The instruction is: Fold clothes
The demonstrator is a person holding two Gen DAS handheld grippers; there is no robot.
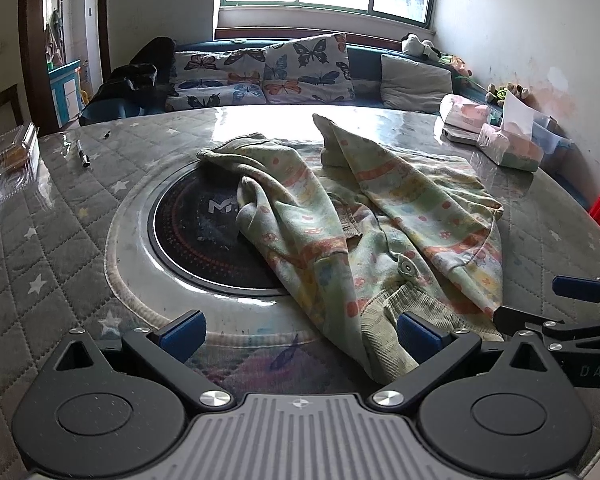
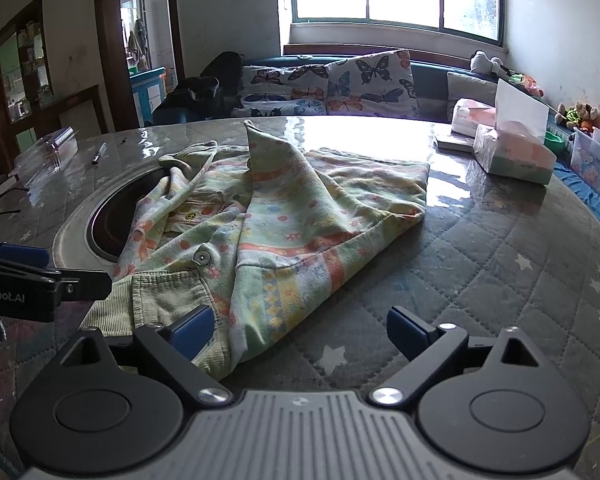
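Here we are at the counter (image 1: 80,240), quilted grey cover with little stars under a glossy clear sheet, and the garment (image 1: 380,216) lies crumpled right in the middle of it, pale green with orange and yellow bands, part of it draped over the round dark cooktop (image 1: 196,236) set into the surface. One corner of the cloth pokes up in a peak, and a round snap button (image 2: 201,257) shows near the ribbed hem (image 2: 160,292). The left hand-held gripper (image 1: 300,334) sits low at the near edge, jaws spread wide, nothing held, its right blue pad just at the ribbed hem. The right hand-held gripper (image 2: 300,330) is wide open too, empty, its left pad over the hem's near corner. Off to the far right, tissue packs (image 2: 516,156) sit well clear of the garment; a pen (image 1: 83,154) lies far left.
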